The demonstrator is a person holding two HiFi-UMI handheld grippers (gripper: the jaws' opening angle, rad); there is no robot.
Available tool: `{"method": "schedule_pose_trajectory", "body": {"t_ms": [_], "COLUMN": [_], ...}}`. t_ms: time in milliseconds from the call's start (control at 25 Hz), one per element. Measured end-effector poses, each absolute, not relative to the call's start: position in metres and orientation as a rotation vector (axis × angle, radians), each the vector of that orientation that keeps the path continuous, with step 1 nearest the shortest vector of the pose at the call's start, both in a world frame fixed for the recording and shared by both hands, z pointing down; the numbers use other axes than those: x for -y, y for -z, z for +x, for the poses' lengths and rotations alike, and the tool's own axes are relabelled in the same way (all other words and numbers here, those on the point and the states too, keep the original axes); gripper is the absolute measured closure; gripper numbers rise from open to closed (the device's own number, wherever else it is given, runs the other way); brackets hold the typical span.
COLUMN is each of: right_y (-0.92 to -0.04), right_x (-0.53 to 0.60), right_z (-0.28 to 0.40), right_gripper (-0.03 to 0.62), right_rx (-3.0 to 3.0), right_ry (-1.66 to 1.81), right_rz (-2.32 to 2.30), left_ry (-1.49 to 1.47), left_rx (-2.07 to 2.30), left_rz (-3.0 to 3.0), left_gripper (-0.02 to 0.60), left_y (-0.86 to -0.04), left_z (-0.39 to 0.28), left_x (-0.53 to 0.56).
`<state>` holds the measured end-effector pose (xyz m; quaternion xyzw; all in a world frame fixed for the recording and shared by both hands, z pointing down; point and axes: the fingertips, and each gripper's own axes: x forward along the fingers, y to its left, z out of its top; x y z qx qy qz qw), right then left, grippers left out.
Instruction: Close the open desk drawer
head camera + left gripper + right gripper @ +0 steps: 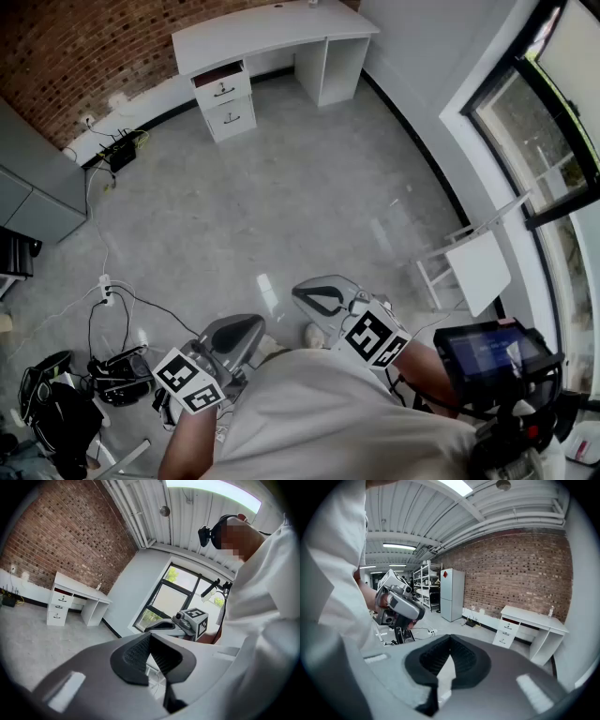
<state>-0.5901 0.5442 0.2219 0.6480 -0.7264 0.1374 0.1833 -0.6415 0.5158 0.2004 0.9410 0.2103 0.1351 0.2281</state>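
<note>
- The person is holding both hand-held grippers close to the body, low in the head view and above the grey floor (281, 206).
- The left hand-held gripper (150, 637) is showing its jaws together at the tips, with nothing between the dark pads.
- The right hand-held gripper (450, 638) is likewise showing its jaws meeting at the tips, and it is gripping nothing.
- In the head view the left hand-held gripper (246, 326) is sitting just beside the right hand-held gripper (314, 295), and both are pointing out over the floor.
- The white desk (272, 28) is standing against the brick wall (84, 47), well apart from both hand-held grippers.
- The open drawer (222, 86) is the top one in the stack under the left part of the tabletop, and it is sticking out past the drawer below, showing a dark strip of its inside.
- The same drawer (509, 621) is showing in the right gripper view, far off across the floor.
- A power strip (105, 289) with cables is lying on the floor to the left.
</note>
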Motion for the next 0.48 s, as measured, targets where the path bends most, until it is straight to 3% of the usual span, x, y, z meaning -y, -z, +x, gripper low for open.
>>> {"method": "schedule_pose_trajectory", "body": {"t_ms": [480], "right_y": [-0.233], "right_x": [-0.63], "right_z": [-0.521], "right_gripper": [0.591], "right_rx": [2.047], "right_ry": [-0.463], "right_rz": [1.952], "left_ry": [-0.451], "left_rx": [-0.59], "left_rz": [2.607], "left_gripper": [0.575], "left_y": [-0.212], "left_z": [-0.58], "left_x": [-0.587]}}
